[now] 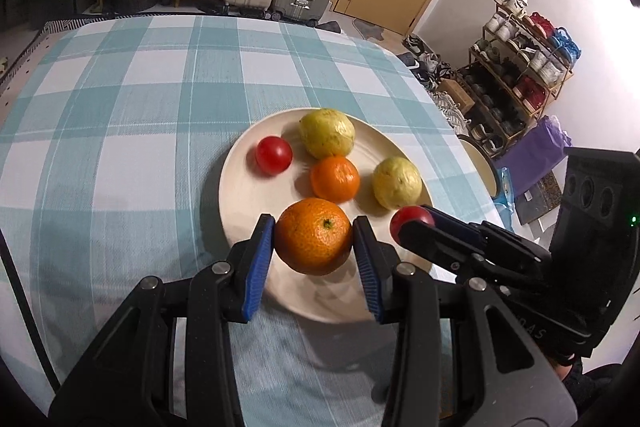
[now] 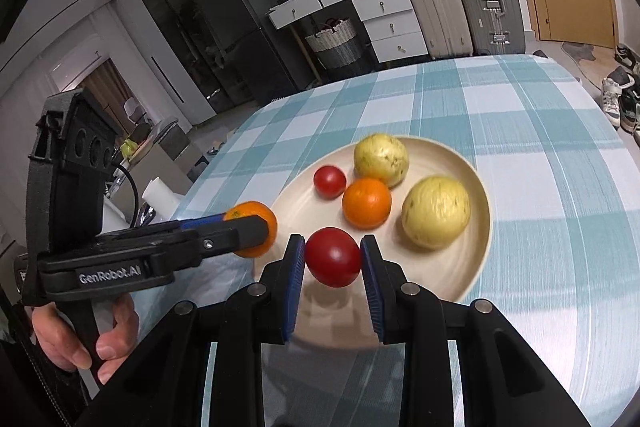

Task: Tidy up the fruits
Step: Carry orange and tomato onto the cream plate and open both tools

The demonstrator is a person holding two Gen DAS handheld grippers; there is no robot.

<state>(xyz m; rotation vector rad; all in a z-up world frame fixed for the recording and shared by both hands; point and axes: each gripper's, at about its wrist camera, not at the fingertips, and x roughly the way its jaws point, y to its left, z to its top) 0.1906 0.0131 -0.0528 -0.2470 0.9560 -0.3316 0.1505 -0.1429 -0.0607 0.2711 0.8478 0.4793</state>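
At the bottom of the left wrist view the left gripper [image 1: 313,247] holds a large dimpled orange [image 1: 313,241] between its ribbed blue fingers [image 1: 258,267] over the near rim of the smooth cream plate [image 1: 244,195], and low in the right wrist view the right gripper [image 2: 333,263] pinches a glossy red tomato [image 2: 333,257] the same way. Both fruits are round and slick, so I judge either could slip or roll off the rim onto the checked cloth of the surface [image 1: 120,99] if let go carelessly, and the two grippers, close together, could bump. Farther up the plate lie a small orange [image 1: 335,178], a second tomato [image 1: 274,155] and two rough yellow-green fruits [image 1: 327,133].
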